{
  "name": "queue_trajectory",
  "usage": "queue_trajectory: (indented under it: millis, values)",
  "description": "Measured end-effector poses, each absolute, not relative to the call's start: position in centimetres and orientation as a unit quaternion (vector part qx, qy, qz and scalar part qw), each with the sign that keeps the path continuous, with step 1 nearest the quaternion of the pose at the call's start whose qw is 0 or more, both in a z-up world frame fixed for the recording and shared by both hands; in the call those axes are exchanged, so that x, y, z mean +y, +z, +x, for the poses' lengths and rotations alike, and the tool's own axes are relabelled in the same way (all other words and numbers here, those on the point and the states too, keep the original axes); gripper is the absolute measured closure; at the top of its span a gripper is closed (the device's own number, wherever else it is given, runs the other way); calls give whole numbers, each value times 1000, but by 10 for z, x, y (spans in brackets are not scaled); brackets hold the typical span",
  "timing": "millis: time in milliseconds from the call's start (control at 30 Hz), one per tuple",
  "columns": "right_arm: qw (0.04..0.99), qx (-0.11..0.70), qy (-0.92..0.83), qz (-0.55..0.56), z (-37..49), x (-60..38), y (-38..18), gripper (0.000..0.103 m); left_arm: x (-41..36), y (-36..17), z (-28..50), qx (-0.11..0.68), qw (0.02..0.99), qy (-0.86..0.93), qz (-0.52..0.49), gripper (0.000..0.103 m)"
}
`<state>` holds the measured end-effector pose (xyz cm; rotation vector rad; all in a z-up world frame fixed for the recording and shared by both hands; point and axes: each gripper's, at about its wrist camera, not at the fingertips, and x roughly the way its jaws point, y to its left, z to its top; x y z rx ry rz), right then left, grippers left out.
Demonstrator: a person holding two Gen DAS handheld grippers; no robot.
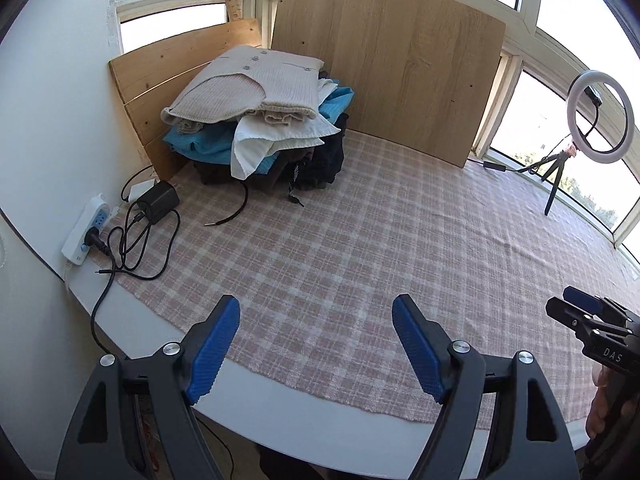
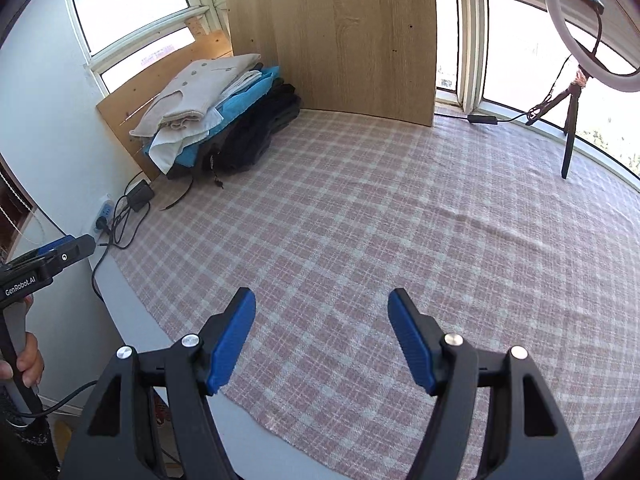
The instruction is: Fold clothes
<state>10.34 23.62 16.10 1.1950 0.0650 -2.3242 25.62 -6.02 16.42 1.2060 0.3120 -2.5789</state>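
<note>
Left wrist view: a white surface point(image 1: 256, 390) is lying under a pink-and-white checked cloth point(image 1: 360, 240) in a window-lined room, with wooden boards point(image 1: 384, 64) leaning against the far panes. The pile of folded clothes point(image 1: 260, 120) is sitting at the far left, a beige knit on top, its long axis running left to right. The left tool point(image 1: 316, 344) is hovering near, jaws spread wide and gripping nothing, well apart from the pile. A power strip point(image 1: 86, 232) and cables are trailing along the left wall; a ring light point(image 1: 602, 116) is standing far right.

Right wrist view: the same checked cloth point(image 2: 400, 220) is filling the frame. The clothes point(image 2: 216, 116) are resting far left, well apart from the right tool point(image 2: 322, 340), which is gaping open and empty. The left tool point(image 2: 76, 246) is showing at the left edge, held by a hand point(image 2: 30, 362).
</note>
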Motion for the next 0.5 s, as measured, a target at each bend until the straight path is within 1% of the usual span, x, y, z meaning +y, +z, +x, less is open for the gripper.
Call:
queue_trajectory:
  millis: [167,500]
  values:
    - [269,4,-854,445,103,248,159,35,-48,168,256,106,139,-891,419,26]
    - [258,-2,-858,444,99,254,159,35,-47,186,259,112,140,-899,401,26]
